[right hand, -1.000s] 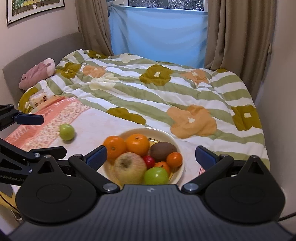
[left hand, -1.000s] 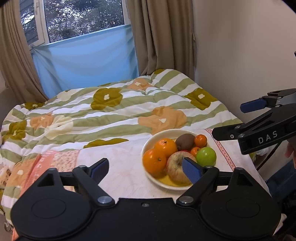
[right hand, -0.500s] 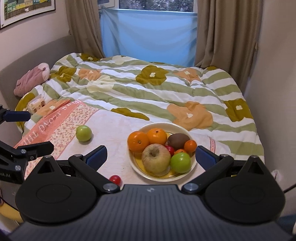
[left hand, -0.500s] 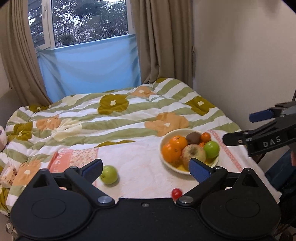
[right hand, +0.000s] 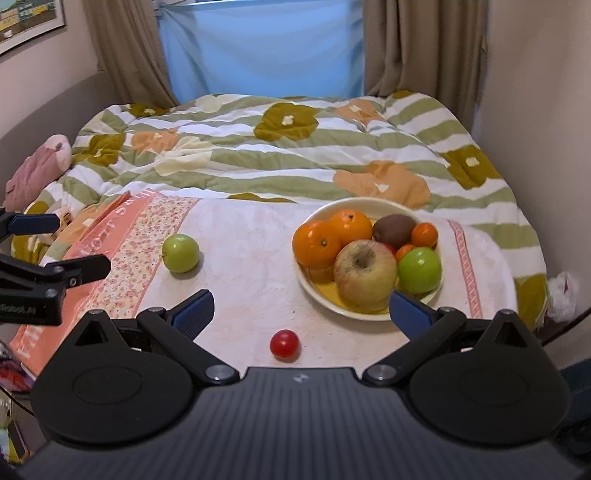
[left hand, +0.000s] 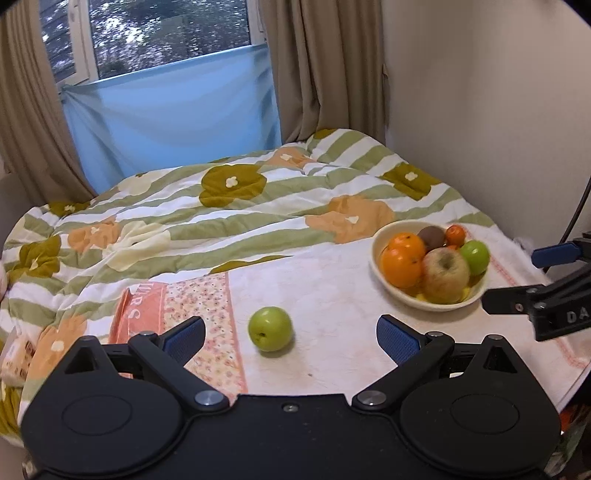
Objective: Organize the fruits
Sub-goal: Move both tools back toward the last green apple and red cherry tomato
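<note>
Two fruits lie outside the bowl (right hand: 369, 314): a green apple (left hand: 270, 328) at lower centre and a red tomato (right hand: 284, 343) near the bottom edge. Left gripper (left hand: 290, 334) and right gripper (right hand: 301, 312) both stand spread and empty. Step: approach. Next, straddle the apple and close.

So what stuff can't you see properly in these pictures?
- Small red fruit: in the left wrist view the gripper body hides it.
- Red fruit in the bowl: only a sliver shows in the right wrist view, behind the big apple.
- Framed picture: cut off by the right wrist view's top-left edge.
- Towel lettering: folded and partly hidden in both views, so unreadable.
</note>
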Tool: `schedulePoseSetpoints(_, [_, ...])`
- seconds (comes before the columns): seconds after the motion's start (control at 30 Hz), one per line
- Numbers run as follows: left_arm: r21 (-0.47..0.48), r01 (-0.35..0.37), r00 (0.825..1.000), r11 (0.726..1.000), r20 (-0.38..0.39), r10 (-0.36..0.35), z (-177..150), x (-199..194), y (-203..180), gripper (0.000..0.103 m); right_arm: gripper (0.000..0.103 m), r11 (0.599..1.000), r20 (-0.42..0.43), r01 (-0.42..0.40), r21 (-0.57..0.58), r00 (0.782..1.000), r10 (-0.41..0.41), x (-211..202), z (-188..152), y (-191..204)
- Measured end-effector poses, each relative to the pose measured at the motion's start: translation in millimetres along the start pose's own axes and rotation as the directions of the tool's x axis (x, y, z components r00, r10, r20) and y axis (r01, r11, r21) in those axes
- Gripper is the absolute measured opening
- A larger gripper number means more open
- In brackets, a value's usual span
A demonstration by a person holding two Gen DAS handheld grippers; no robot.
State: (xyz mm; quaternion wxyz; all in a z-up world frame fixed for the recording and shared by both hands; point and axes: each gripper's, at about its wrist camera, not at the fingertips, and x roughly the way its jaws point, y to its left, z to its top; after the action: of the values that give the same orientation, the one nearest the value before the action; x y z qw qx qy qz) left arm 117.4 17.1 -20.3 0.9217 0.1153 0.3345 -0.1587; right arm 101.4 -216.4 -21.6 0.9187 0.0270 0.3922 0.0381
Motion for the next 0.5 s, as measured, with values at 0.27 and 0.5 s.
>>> schedulePoseSetpoints(0.27, [0.087,0.067,0.998,0.994,-0.024,-0.065,-6.3,64.1,31.1,0.098,0.103,0.993,-0.031,0.067,0.098,0.997,-0.065,42.6,-13.2,23.3])
schedulePoseSetpoints(0.5, [0.175,0.149,0.986,0.973,-0.098,-0.134,-18.2,122.4,37.6,0.091,0.102,0.982,-0.077,0.118,0.147,0.991,-0.107,79.4,-24.3,36.8])
